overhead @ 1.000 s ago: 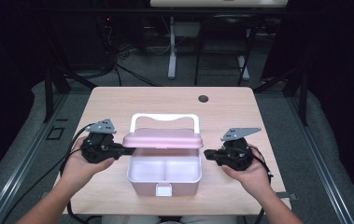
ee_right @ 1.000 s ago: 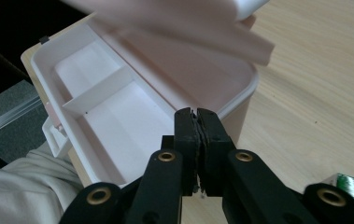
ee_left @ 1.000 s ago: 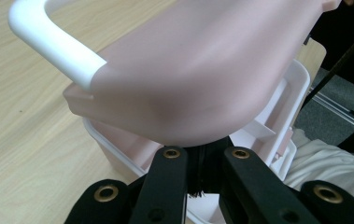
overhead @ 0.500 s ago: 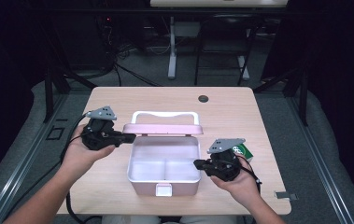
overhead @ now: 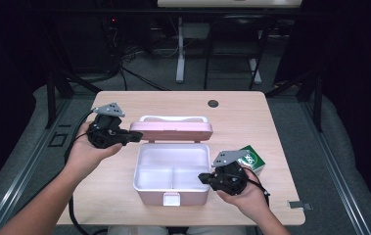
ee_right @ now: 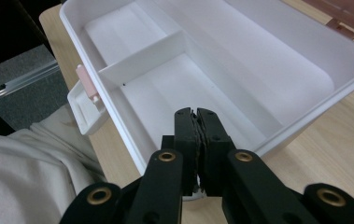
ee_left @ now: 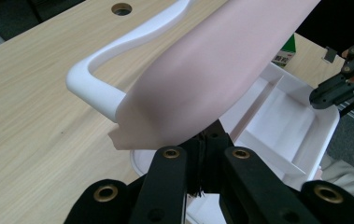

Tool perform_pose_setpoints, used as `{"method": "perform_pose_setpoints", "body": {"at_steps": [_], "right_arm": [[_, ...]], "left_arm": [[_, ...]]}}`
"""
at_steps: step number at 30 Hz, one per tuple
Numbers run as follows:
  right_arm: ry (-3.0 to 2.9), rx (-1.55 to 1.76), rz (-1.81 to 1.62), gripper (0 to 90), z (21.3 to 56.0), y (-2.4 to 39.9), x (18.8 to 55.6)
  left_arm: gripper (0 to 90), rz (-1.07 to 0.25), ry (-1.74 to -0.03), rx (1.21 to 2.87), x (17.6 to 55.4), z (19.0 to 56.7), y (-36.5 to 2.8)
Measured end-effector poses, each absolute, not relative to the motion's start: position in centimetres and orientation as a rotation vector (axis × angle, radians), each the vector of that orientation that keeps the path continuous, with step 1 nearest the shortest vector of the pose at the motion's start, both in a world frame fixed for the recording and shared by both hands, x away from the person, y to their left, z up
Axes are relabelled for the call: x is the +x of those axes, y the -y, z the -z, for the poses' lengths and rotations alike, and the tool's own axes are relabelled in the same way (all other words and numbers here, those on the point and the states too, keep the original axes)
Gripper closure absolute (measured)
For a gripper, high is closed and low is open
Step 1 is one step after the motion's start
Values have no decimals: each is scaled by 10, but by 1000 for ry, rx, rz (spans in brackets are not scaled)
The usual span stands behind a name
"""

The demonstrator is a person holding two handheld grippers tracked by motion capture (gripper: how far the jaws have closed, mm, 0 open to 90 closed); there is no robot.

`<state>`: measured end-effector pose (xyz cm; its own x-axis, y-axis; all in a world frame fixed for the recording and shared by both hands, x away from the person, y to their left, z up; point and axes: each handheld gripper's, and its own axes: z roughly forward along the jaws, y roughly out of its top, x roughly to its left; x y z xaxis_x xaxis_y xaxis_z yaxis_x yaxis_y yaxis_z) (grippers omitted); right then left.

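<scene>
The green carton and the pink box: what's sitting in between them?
In the high view, the right tongs and the hand holding them sit between the green carton and the open pink box.

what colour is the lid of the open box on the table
The lid is pale pink, with a white carry handle; it shows best in the left gripper view.

The left gripper (overhead: 133, 137), held in a hand (overhead: 87, 152) at the left middle of the high view, points right with fingers (ee_left: 198, 158) pressed together, while the right gripper (overhead: 202, 177), at lower right, points left, its fingers (ee_right: 195, 135) likewise closed.
</scene>
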<state>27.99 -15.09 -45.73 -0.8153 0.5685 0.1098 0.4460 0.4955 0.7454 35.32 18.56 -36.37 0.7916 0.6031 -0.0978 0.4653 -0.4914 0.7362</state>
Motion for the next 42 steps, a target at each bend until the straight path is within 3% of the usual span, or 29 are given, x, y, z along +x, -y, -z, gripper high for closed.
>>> {"method": "perform_pose_setpoints", "body": {"at_steps": [42], "right_arm": [[-2616,873,-1192,887,465,149,280]], "left_arm": [[899,-271,-860,2212,388,352,-177]]}}
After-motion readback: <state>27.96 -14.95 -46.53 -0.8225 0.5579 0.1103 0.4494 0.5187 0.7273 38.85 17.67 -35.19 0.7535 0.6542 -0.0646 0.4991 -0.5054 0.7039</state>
